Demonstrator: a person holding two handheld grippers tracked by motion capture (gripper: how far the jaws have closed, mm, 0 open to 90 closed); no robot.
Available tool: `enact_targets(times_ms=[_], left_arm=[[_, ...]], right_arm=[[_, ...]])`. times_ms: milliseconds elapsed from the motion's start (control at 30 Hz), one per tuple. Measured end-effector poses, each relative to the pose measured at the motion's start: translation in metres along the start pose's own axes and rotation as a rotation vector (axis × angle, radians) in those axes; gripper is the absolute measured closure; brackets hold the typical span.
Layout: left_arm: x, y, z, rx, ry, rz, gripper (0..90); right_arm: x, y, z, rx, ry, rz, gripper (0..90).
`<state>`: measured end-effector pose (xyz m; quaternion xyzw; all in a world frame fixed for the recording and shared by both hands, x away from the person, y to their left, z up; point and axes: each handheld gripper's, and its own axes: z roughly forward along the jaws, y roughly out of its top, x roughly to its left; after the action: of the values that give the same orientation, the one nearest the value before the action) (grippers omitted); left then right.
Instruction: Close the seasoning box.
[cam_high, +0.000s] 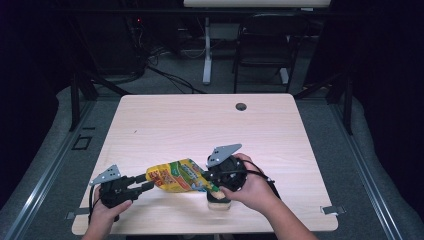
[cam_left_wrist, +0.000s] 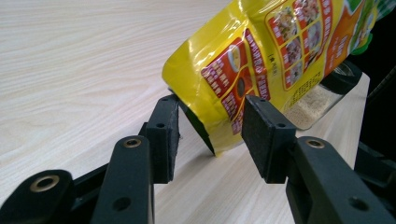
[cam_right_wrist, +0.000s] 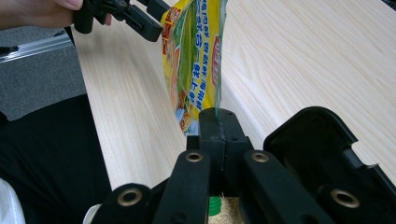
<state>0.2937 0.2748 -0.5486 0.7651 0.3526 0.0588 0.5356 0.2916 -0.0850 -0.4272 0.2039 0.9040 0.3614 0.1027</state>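
Looking down at a pale wooden worktop (cam_high: 165, 120) in a dark room. Grey floor (cam_high: 175, 80) behind it, with a white stand (cam_high: 207, 47), a black chair (cam_high: 265, 45) and some cables. Small round hole (cam_high: 241, 106) near the far edge of the worktop. Lots of bare wood across the far half and on both sides; everything else bunched near the front edge, close to the person.

Held up off the wood near the front edge: a yellow pouch (cam_high: 177, 176) with bright food pictures on it, tilted, with its low end toward the right. Under that low end, a small clear jar (cam_high: 219, 199) standing on the worktop, with pale crumbs inside.

Left gripper (cam_high: 148, 180) by the front left corner, in the left hand (cam_high: 107, 207). Jaws partly open, with the bottom corner of the pouch between them. Left pad (cam_left_wrist: 167, 135) seems to touch the pouch fold; right pad (cam_left_wrist: 264, 137) just beside the pouch. Cannot tell if pressing hard.

Right gripper (cam_high: 214, 186) in the right hand (cam_high: 252, 192), just above the jar. Jaws squeezed tight together, pinching the thin top edge of the pouch. Green bit and pale crumbs seen just below these jaws in the right gripper view.
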Motion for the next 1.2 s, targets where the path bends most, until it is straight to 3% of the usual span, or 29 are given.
enact_targets(times_ms=[100,200,233,300,500,700,1067,1133,1200], left_arm=[[0.003,0.0,-0.003,-0.007,0.007,-0.006,57.0],[0.004,0.0,-0.006,-0.037,0.042,-0.01,57.0],[0.006,0.001,-0.01,-0.032,0.026,-0.01,57.0],[0.006,0.002,-0.011,-0.045,0.044,-0.013,57.0],[0.007,0.004,-0.016,-0.057,0.038,-0.008,57.0],[0.004,0.005,-0.014,-0.061,0.047,-0.003,57.0],[0.002,0.006,-0.013,-0.047,0.024,0.009,57.0],[0.0,0.006,-0.011,-0.063,0.044,0.01,57.0],[0.0,0.006,-0.011,-0.053,0.029,0.012,57.0]], right_arm=[[0.0,0.0,0.0,0.002,0.001,-0.002,90.0],[0.0,0.0,0.0,-0.001,0.002,-0.002,90.0],[0.0,0.0,0.0,0.0,0.002,-0.003,90.0],[0.0,0.0,0.0,-0.004,0.001,-0.001,90.0],[0.0,0.003,-0.002,0.003,-0.006,-0.014,90.0],[0.002,0.008,-0.002,0.007,-0.005,-0.022,90.0],[0.004,0.019,-0.004,0.024,-0.006,-0.043,90.0],[0.004,0.021,-0.004,0.027,-0.004,-0.044,90.0],[0.005,0.024,-0.005,0.037,-0.005,-0.056,90.0]])
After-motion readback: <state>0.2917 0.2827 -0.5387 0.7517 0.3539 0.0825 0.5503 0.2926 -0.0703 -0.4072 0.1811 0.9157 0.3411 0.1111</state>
